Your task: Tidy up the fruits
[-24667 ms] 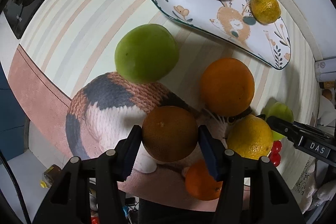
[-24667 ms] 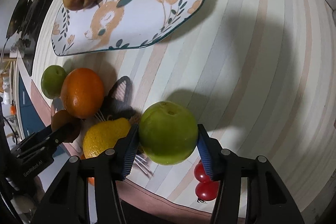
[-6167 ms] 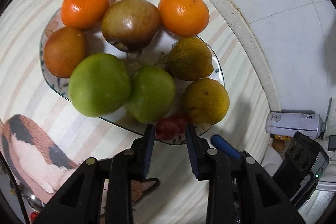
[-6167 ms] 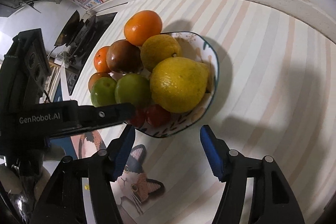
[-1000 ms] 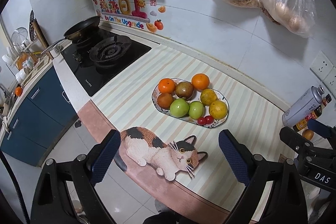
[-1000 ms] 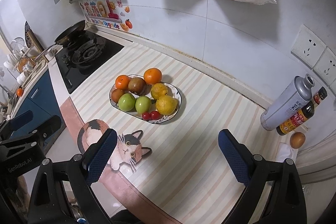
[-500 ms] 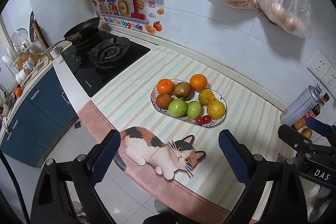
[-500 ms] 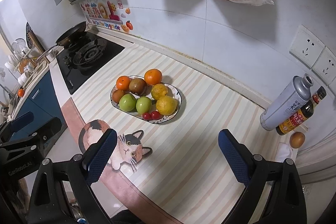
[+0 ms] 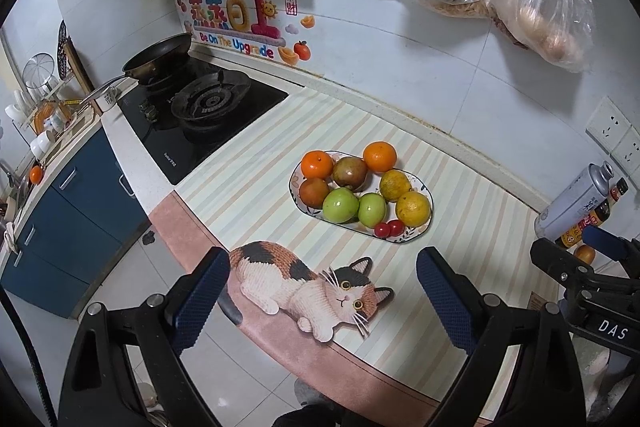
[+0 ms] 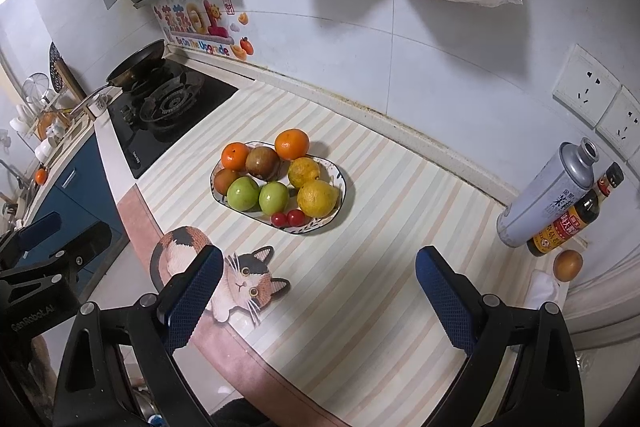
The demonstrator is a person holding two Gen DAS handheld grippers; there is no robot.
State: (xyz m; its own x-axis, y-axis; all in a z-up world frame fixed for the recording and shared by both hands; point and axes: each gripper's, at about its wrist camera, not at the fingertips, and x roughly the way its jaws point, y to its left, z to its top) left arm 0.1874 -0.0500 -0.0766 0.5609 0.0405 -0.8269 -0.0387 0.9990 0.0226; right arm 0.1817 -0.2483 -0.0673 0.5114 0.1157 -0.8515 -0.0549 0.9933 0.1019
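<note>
From where I hold both tools back off the counter edge, my left gripper [image 9: 322, 301] hangs with its blue-padded jaws spread wide and nothing between them, and my right gripper [image 10: 318, 297] is likewise fully apart and empty. Ahead of both, well beyond the fingertips, the oval white ceramic plate with a leaf-and-flower rim [image 9: 416, 237] sits on the pale striped counter mat [image 10: 400, 227] with all the fruit on it. On its far side lie two bright orange mandarins [image 9: 317, 164] with a dull brown-red round fruit [image 9: 350, 171] between them; a smaller russet fruit [image 9: 314, 192] rests at the plate's left end. Nearer my grippers, two green apples [image 9: 341, 205] sit side by side and touching, two yellow-green citrus fruits [image 9: 413, 208] lie to their right, and a pair of small red cherry tomatoes [image 9: 389, 228] rests at the near rim. Between the left gripper's jaws and the plate lies a calico cat-shaped woven mat [image 9: 308, 287], apart from the plate. Far to the right of my right gripper stand a grey metal canister [image 10: 548, 193] and a dark sauce bottle with a red cap [image 10: 576, 217], touching each other, with a brown egg [image 10: 567, 265] just in front. To the far left, a black gas hob [image 9: 200, 115] carries a dark frying pan [image 9: 160, 57].
</note>
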